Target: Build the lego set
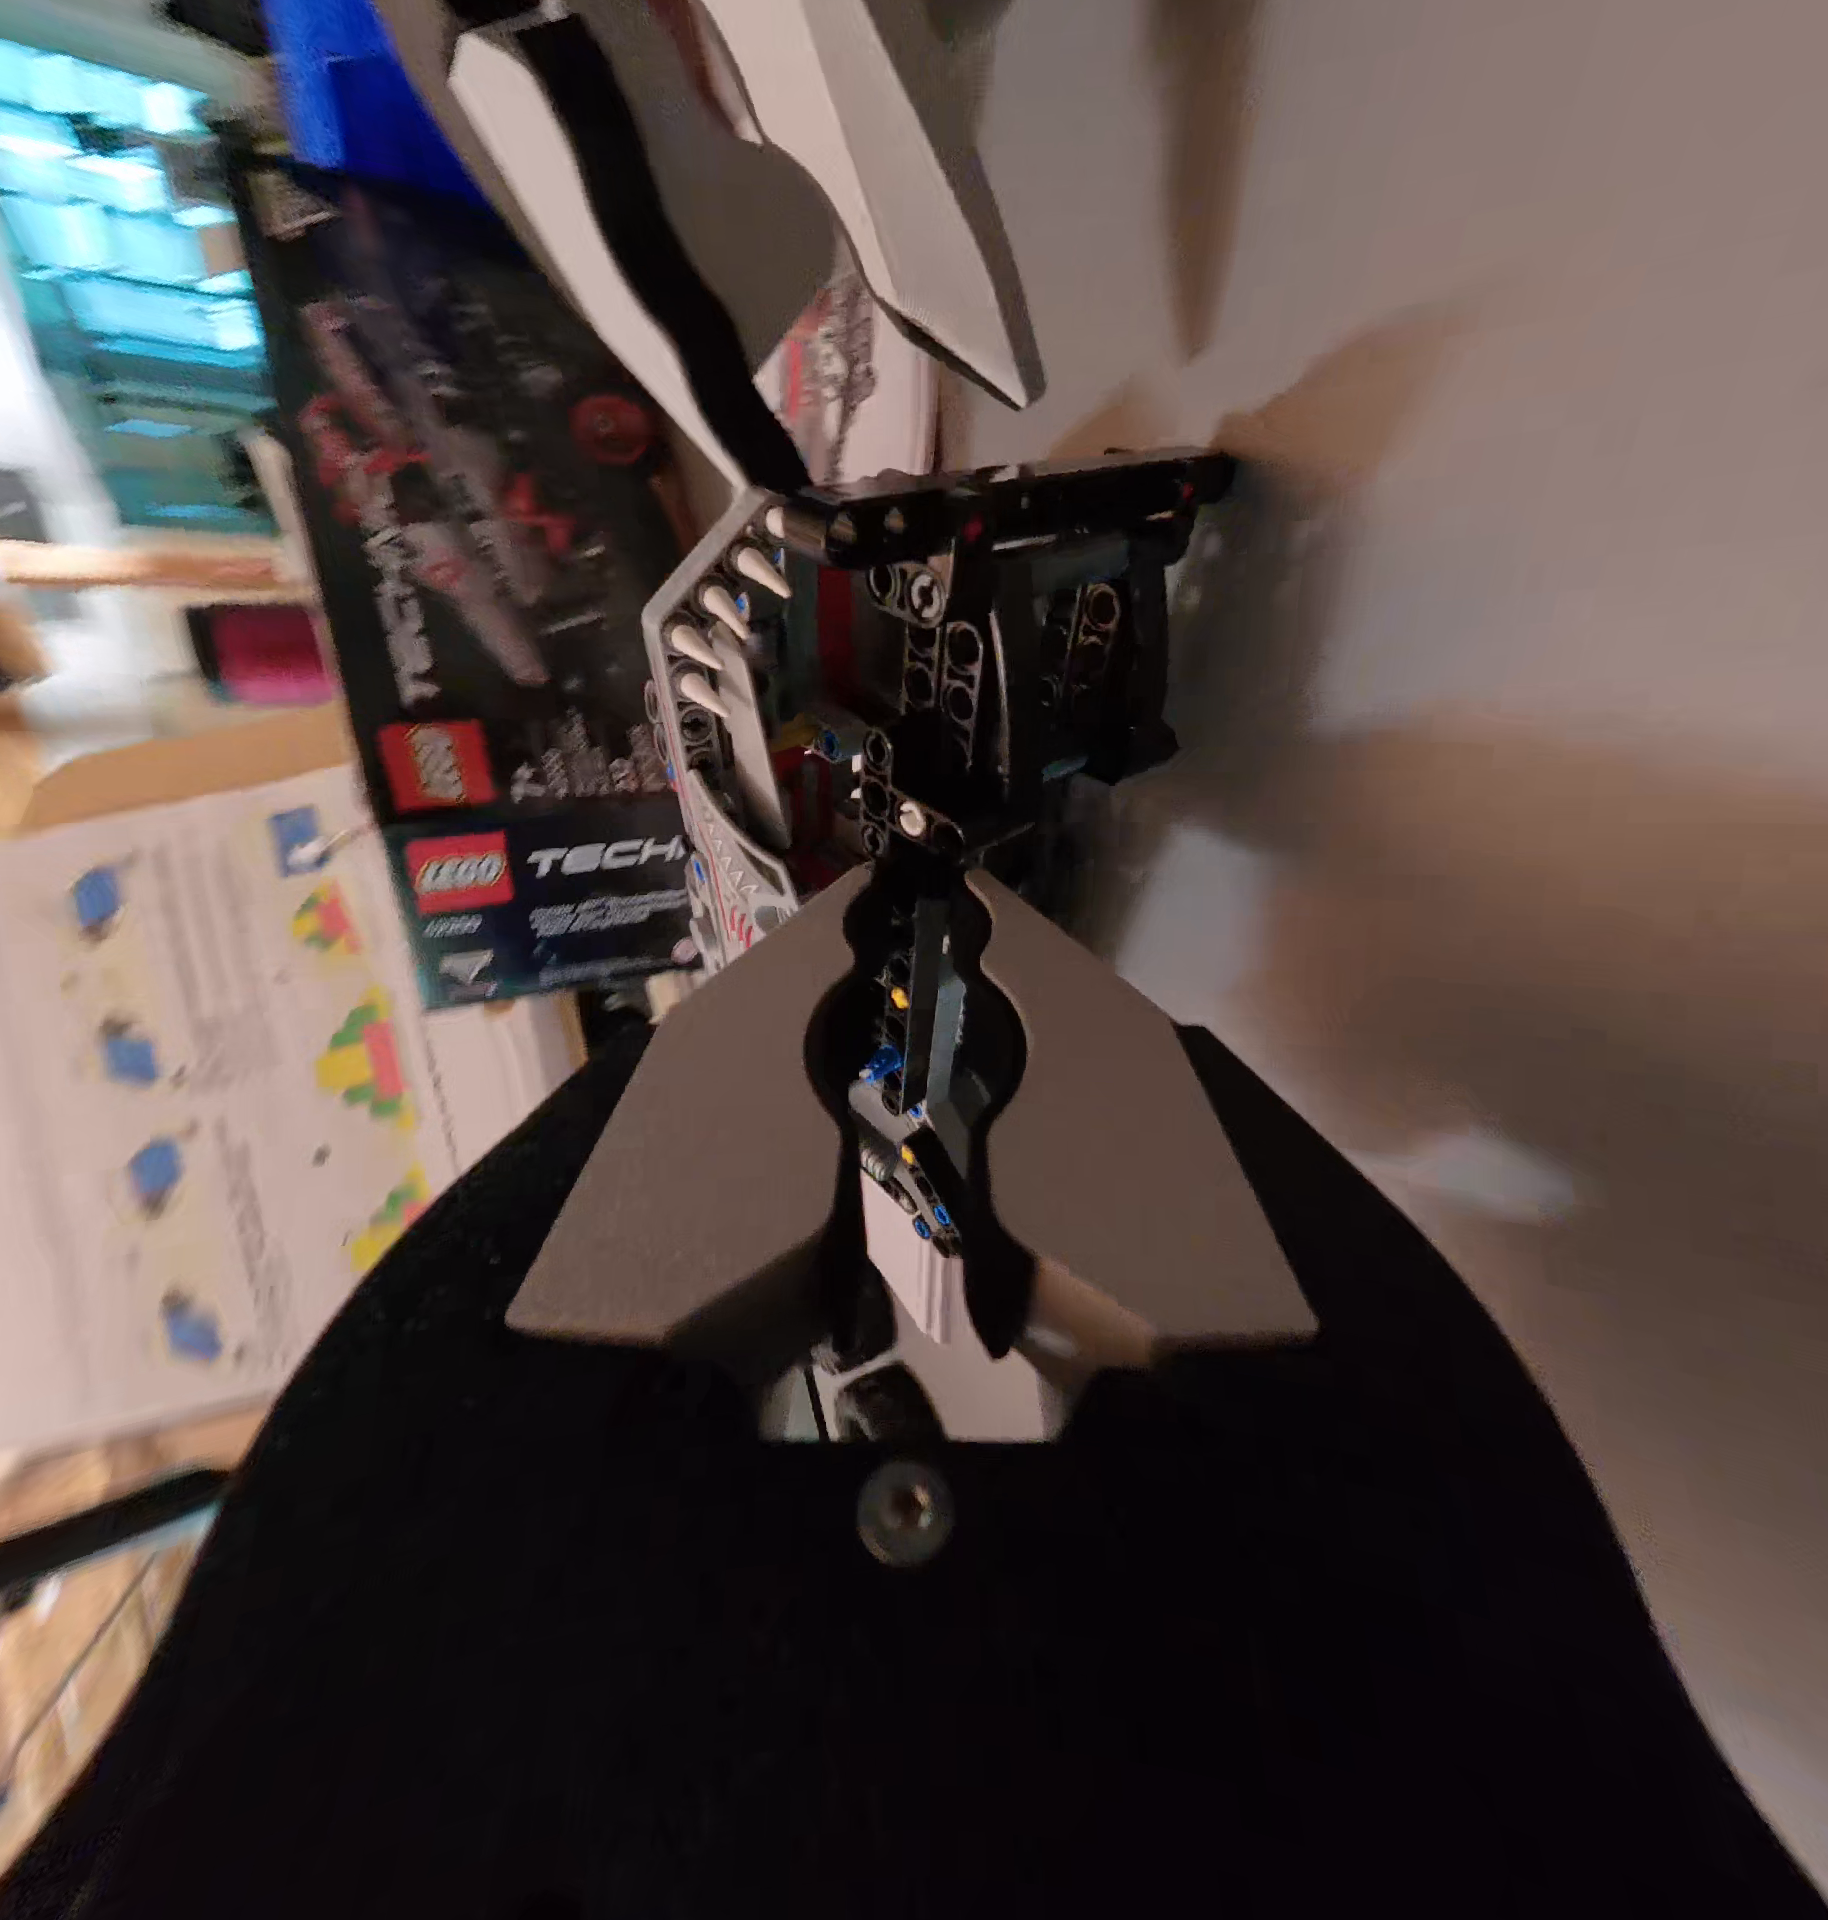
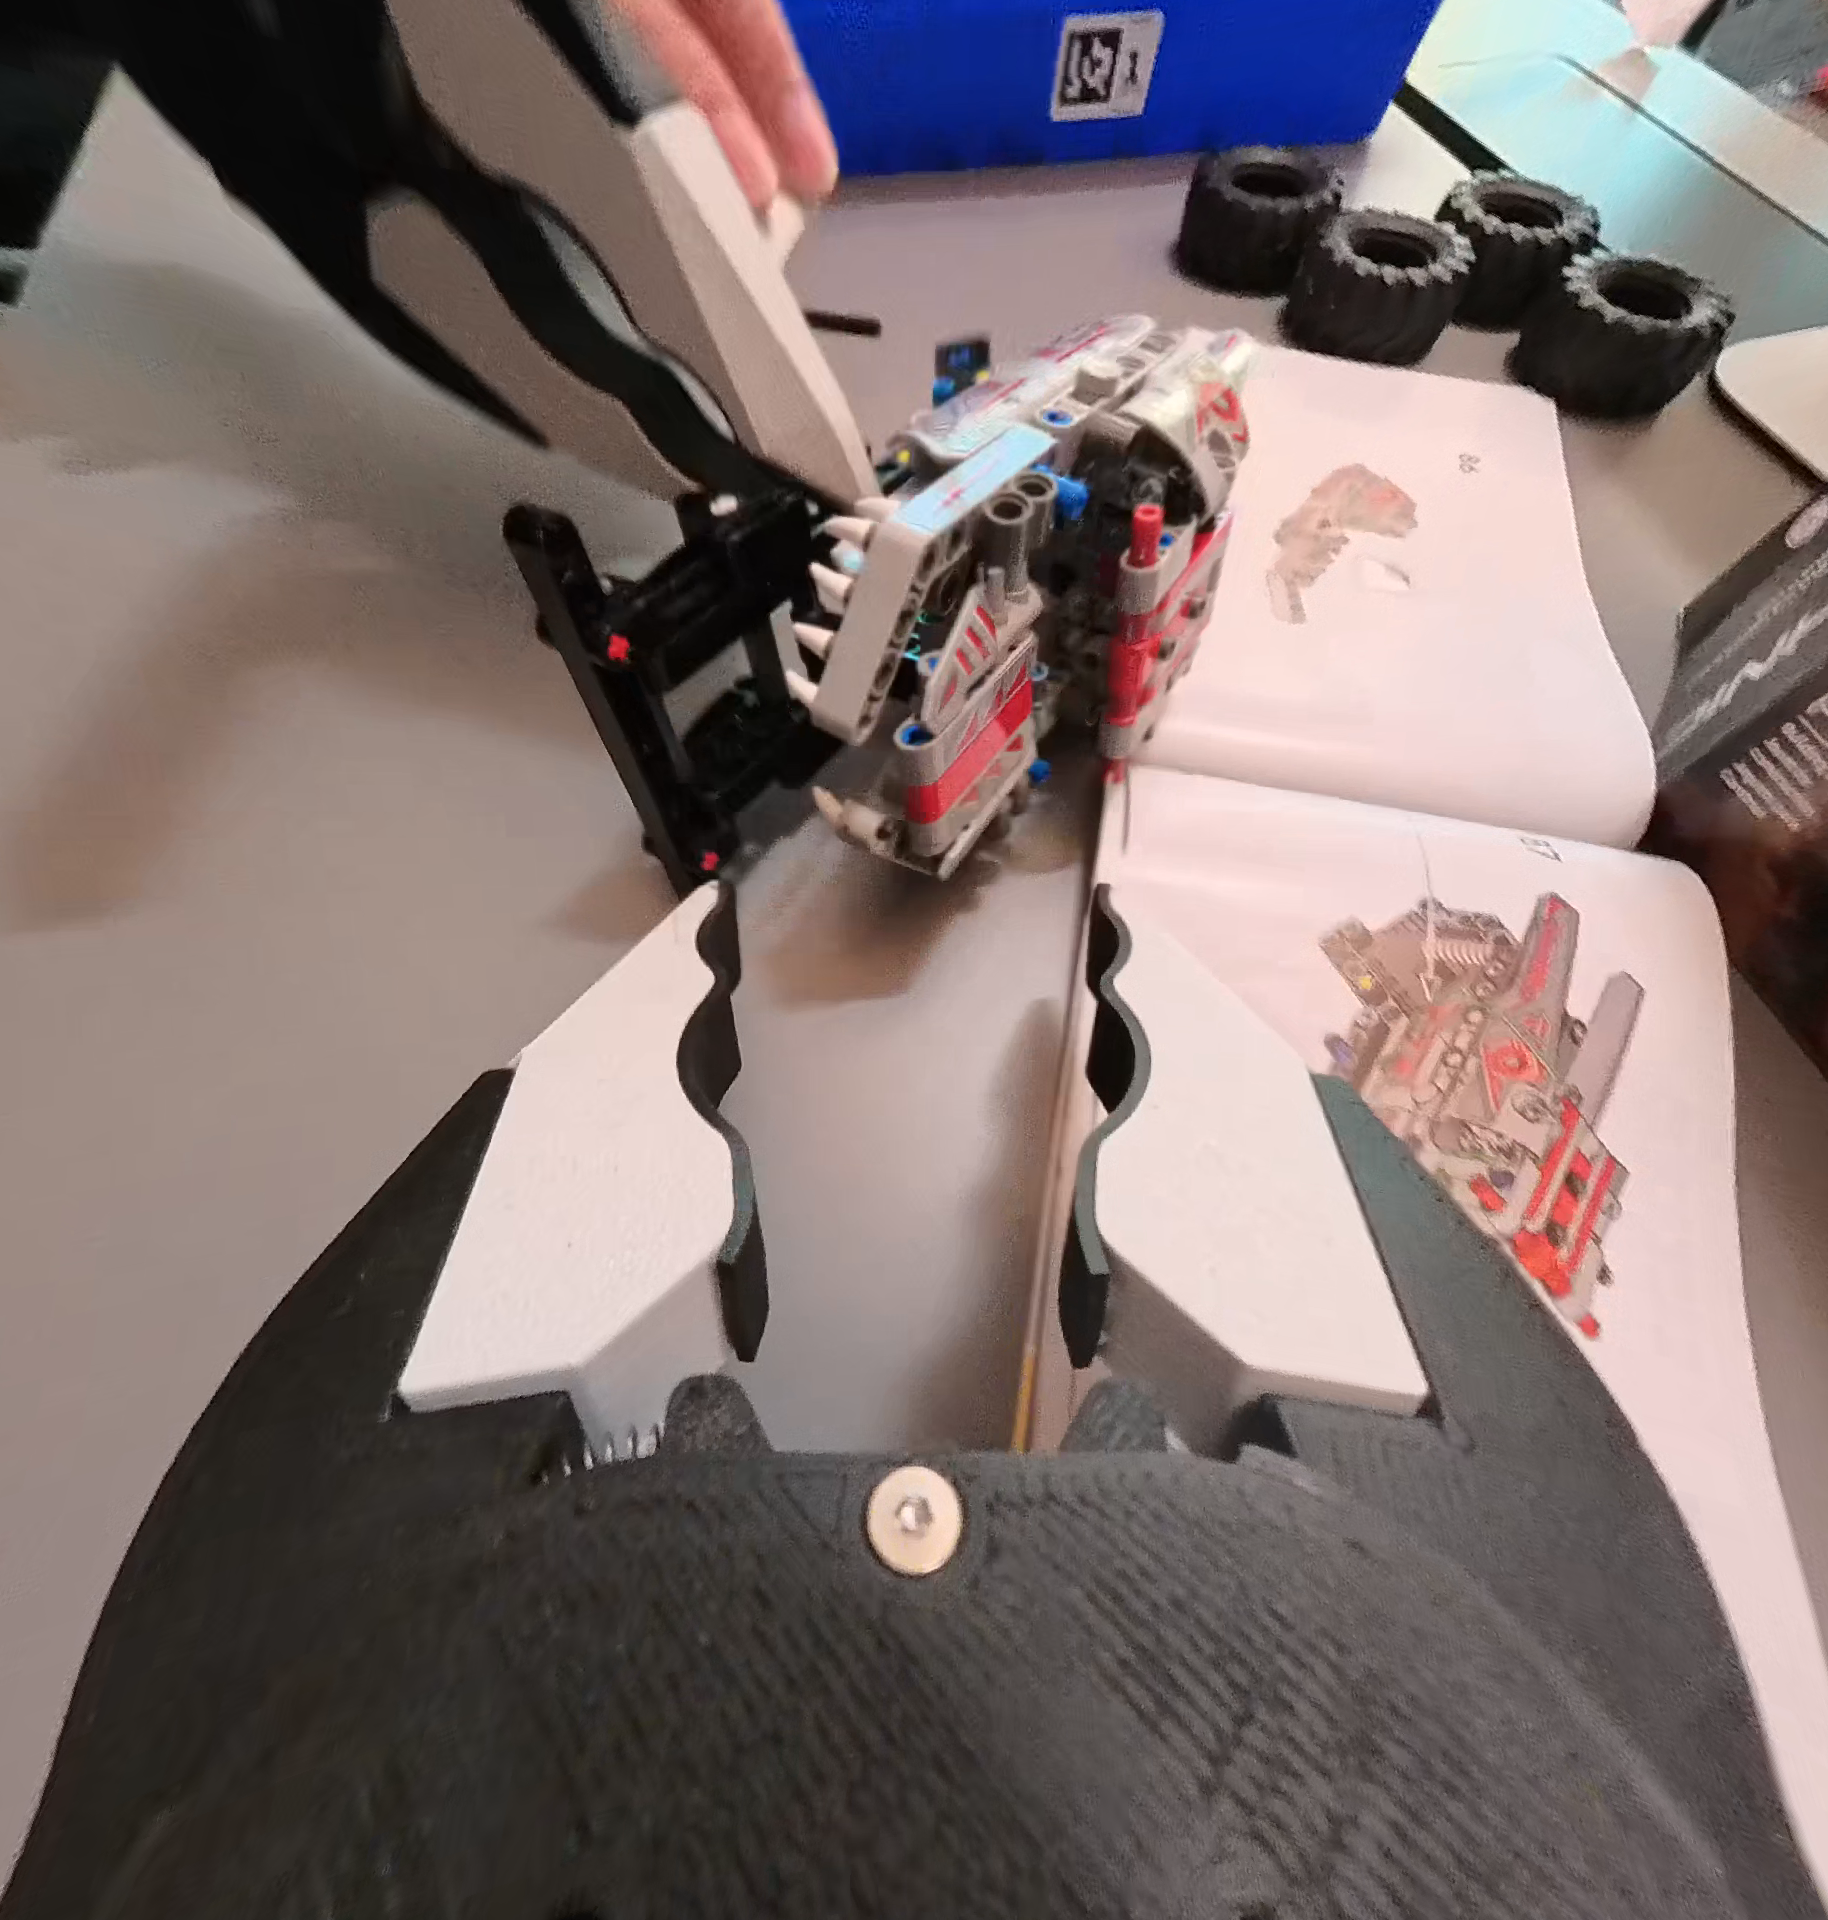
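The lego model [image 2: 993,623], grey and red with white teeth, lies on its side on the table, partly on the open instruction booklet [image 2: 1409,623]. A black frame [image 2: 661,675] sticks out from its left end. My left gripper [image 1: 915,883] is shut on a black beam of this frame; the model [image 1: 951,644] fills the view ahead of it. In the right wrist view the left gripper [image 2: 785,488] comes in from the upper left. My right gripper [image 2: 905,904] is open and empty, just in front of the model, and it also shows in the left wrist view [image 1: 889,416].
Several black tyres [image 2: 1409,270] lie at the back right beside a blue bin [image 2: 993,83]. The dark set box [image 2: 1772,644] stands at the right and also shows in the left wrist view [image 1: 474,582]. A printed sheet [image 1: 162,1091] lies beyond it. A hand [image 2: 754,94] holds the left gripper. Spacing between my two grippers at the tips: around 8 cm.
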The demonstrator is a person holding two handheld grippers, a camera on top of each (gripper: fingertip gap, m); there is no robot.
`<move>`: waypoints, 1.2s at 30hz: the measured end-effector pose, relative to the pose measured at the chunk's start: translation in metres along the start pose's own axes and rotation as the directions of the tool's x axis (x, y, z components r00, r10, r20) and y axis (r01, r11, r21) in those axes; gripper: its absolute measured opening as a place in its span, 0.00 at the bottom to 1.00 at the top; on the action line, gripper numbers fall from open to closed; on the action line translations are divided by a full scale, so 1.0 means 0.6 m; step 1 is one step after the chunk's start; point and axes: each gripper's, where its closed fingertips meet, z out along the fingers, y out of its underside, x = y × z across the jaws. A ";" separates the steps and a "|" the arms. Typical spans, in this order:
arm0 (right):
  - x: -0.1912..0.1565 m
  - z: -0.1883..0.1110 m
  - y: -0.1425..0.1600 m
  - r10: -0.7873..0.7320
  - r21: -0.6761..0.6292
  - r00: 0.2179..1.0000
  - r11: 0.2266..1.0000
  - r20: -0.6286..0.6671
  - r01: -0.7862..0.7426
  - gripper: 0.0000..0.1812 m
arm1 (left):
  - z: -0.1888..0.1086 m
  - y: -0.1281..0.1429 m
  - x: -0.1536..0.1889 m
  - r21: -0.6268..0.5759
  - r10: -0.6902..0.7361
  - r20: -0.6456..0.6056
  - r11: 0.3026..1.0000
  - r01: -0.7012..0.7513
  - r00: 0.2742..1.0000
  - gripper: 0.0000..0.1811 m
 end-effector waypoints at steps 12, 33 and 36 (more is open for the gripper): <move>-0.064 0.063 -0.073 -0.279 0.044 0.955 0.958 -0.106 0.285 0.18 | -0.072 -0.009 0.038 -0.025 -0.091 0.403 0.994 0.110 0.911 0.04; -0.088 0.042 -0.105 -0.903 -0.488 -0.007 0.226 -0.430 0.843 0.10 | -0.114 0.010 0.084 -0.026 -0.200 0.282 0.976 0.216 0.938 0.09; -0.100 0.047 -0.097 -0.916 -0.401 0.107 0.271 -0.386 0.875 0.18 | -0.130 -0.001 0.078 0.052 -0.420 0.249 0.906 0.421 0.873 0.08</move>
